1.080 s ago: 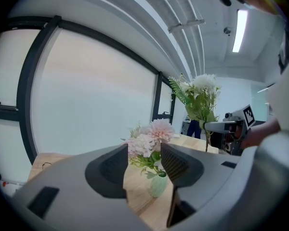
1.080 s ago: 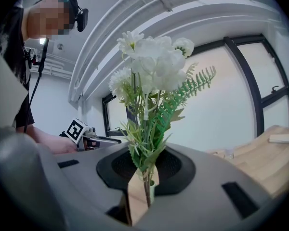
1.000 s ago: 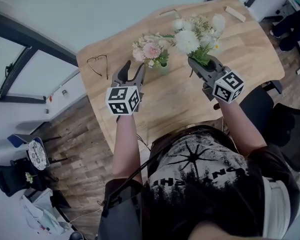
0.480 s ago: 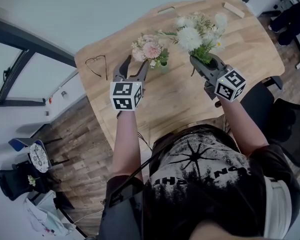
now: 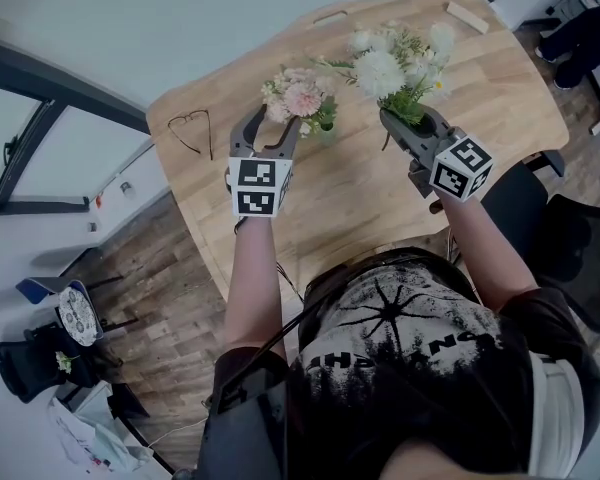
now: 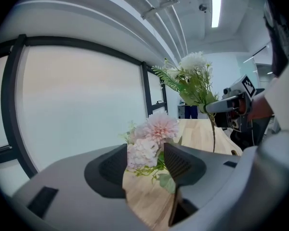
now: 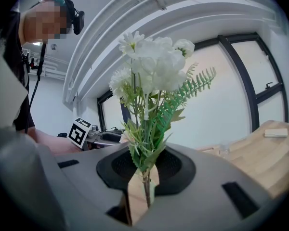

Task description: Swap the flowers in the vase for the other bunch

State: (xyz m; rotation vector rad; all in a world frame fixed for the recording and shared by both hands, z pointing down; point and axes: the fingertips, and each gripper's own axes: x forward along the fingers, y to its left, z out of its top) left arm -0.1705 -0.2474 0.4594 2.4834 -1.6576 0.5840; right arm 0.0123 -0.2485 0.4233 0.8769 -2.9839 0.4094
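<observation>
Wooden table (image 5: pixel 360 193). Left gripper (image 5: pixel 270 126): jaws just opened wide, pink bunch (image 5: pixel 300 98) just ahead, ungripped. Right gripper (image 5: pixel 410 123) pinches white bunch (image 5: pixel 385 68) by its stems.

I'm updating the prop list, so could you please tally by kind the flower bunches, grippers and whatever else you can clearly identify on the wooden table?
Flower bunches: 2 (pink flower bunch, white-and-green flower bunch)
Handheld grippers: 2 (left gripper, right gripper)
Small clear vase: 1
Thin dark heart-shaped wire loop: 1
Small pale wooden block: 1
Total: 7
</observation>
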